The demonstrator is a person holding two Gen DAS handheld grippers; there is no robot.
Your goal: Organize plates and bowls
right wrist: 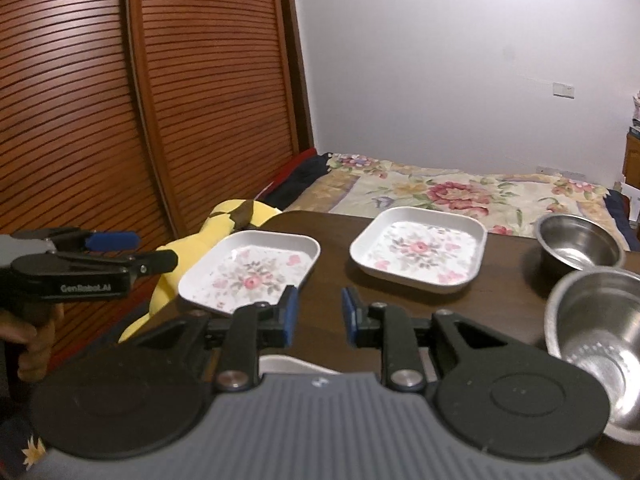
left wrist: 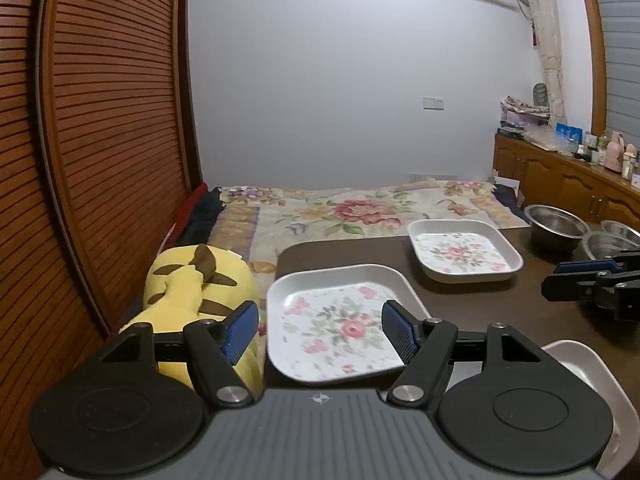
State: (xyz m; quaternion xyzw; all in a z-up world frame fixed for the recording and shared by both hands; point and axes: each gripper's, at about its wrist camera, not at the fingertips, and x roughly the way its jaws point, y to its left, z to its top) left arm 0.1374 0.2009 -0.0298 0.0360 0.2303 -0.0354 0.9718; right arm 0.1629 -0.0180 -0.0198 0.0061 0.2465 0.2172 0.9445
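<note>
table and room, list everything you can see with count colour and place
square floral plates: two, white with pink flowers, side by side on the table; a third white dish peeks out under the grippers
round steel bowls: two fully seen, silver, table's right side
wooden table: one, dark brown
plush toy: one, yellow with brown marks, off the table's left edge
floral bedspread: one, cream with red flowers, behind the table
slatted doors: reddish brown, left
cluttered cabinet: brown, right wall
left gripper: black, blue pads, open, empty
right gripper: same, narrowly open, empty

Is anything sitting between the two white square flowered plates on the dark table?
No. In the right wrist view, only bare dark table separates the nearer flowered plate from the farther one.
</note>
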